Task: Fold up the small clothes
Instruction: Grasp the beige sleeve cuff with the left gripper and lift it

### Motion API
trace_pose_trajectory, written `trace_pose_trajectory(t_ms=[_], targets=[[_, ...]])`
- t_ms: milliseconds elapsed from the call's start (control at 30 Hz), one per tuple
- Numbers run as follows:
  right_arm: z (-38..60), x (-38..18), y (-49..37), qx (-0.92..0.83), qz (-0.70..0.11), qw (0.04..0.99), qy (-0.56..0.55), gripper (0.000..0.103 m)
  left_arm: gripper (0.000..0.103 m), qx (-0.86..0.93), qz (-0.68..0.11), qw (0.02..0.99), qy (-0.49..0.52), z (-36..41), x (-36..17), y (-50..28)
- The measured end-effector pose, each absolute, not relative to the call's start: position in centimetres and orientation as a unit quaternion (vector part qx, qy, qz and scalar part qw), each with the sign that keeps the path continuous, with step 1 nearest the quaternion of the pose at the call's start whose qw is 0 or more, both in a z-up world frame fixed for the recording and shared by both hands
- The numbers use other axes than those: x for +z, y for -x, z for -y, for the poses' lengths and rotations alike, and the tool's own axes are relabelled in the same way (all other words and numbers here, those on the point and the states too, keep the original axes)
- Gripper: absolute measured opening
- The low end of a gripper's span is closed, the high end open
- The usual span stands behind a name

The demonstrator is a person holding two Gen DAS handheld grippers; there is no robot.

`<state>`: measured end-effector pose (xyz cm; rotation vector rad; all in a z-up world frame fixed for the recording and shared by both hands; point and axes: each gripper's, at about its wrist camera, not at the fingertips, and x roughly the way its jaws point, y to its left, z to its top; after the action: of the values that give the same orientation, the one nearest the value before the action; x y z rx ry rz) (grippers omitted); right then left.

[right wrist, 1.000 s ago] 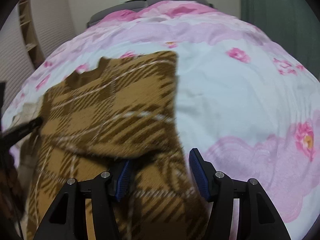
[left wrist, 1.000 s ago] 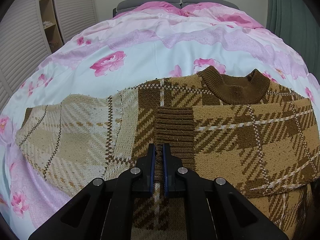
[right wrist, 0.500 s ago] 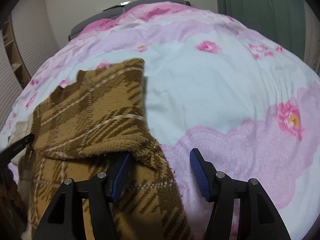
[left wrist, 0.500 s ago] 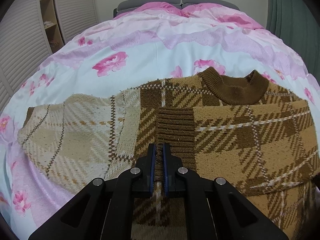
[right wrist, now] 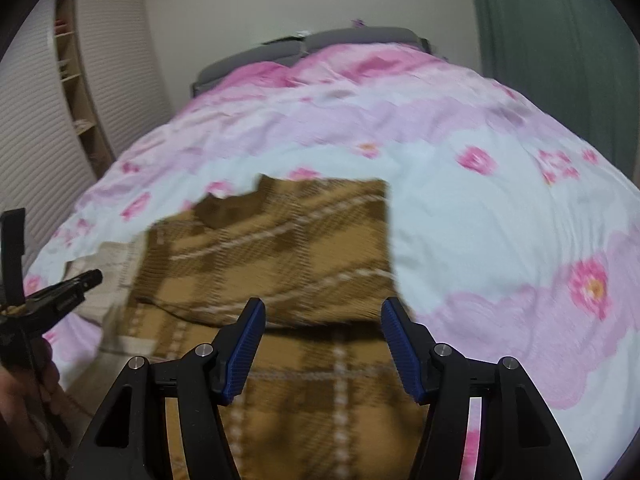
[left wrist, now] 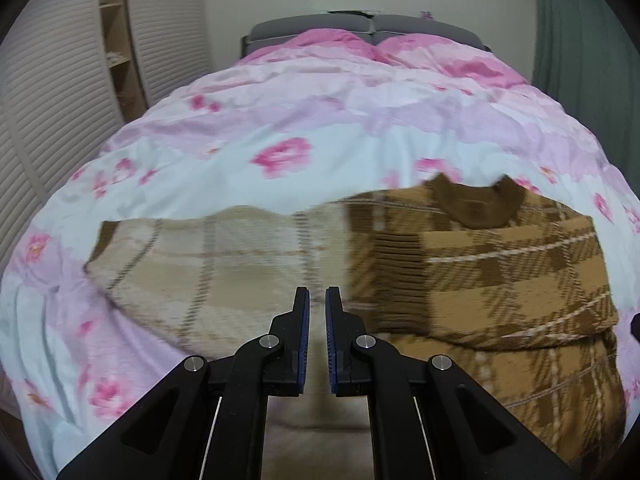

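A brown plaid knit sweater [left wrist: 500, 272] lies flat on the bed, its dark collar [left wrist: 476, 204] at the far side. One sleeve is folded across the chest and ends in a ribbed cuff [left wrist: 384, 272]. The other sleeve [left wrist: 208, 264] shows its pale side and spreads out to the left. My left gripper [left wrist: 316, 300] hovers above the sweater left of the cuff; its jaws are opening, a narrow gap with nothing in it. My right gripper [right wrist: 322, 312] is open above the sweater [right wrist: 280, 248], over its folded edge, holding nothing.
The bed's pink floral duvet [left wrist: 320, 128] surrounds the sweater. A grey headboard [left wrist: 360, 26] stands at the far end, slatted wardrobe doors [left wrist: 48, 100] and shelves on the left, a green curtain [right wrist: 552, 48] on the right. The left gripper [right wrist: 76, 286] and a hand [right wrist: 20, 400] show at the right view's left edge.
The left gripper has let go of the ribbed cuff, risen and shifted left. The right gripper has lifted and drawn back, and the sweater's folded edge now lies further off.
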<state>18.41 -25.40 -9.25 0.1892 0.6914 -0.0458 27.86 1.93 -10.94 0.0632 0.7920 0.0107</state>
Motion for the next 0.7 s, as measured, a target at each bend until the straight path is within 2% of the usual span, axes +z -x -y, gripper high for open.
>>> trace_pose_trajectory(t_ms=[67, 433, 700], targets=[[23.4, -8.8, -19.1, -0.007, -0.332, 0.94, -0.085, 0.06, 0.018, 0.024, -0.387, 0.921, -0.018, -4.4, -11.0, -27.9], [9.8, -8.3, -24.5, 0.06, -0.322, 0.942, -0.077, 0.06, 0.018, 0.134, -0.381, 0.911, 0.084, -21.0, -11.1, -30.1], [-0.9, -8.1, -29.7, 0.123, -0.334, 0.932, -0.072, 0.06, 0.018, 0.128, -0.423, 0.869, 0.223, -30.4, -15.7, -32.6]])
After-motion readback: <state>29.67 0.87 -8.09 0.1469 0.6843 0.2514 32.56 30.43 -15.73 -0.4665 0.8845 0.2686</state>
